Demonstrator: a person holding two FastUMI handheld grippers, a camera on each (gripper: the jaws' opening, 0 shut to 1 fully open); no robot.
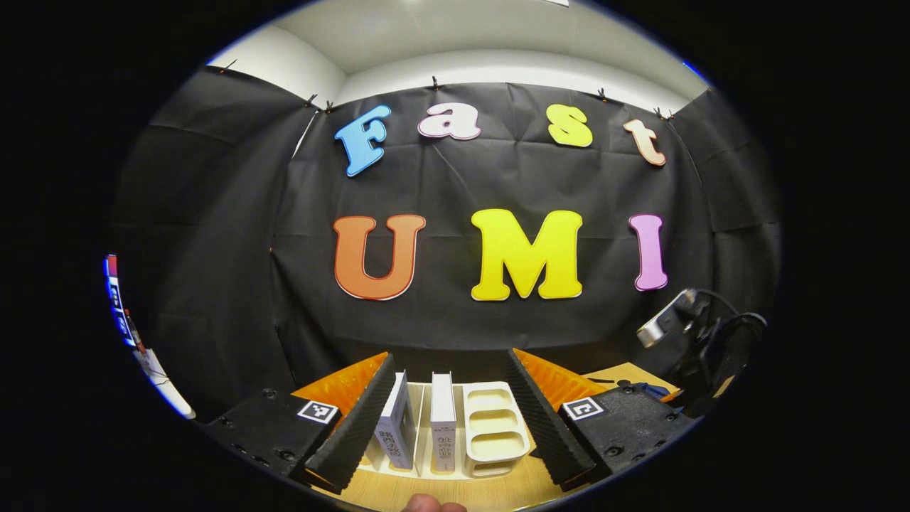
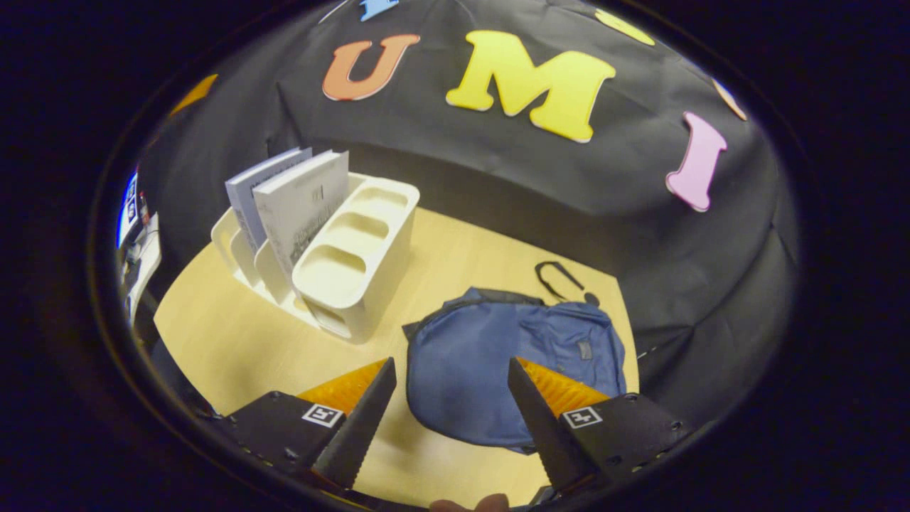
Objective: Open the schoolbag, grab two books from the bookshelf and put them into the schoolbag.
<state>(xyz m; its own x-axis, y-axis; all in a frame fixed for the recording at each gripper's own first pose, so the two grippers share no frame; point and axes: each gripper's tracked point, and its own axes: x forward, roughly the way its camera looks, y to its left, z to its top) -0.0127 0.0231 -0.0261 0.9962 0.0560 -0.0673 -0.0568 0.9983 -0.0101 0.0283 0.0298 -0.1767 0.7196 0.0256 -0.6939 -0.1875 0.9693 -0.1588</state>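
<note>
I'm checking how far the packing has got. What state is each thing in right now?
schoolbag: lying flat on the table, looks closed, nothing put in yet.
two books: standing upright in the bookshelf, untouched.
bookshelf: upright on the table, its three front compartments empty.
left tool: open, holding nothing, facing the books.
right tool: open, holding nothing, above the schoolbag.

No legible text. Book spines [image 1: 442,427] at lower centre of the left gripper view carry print too small to read; square coded markers [image 1: 318,411] sit on the gripper body.
</note>
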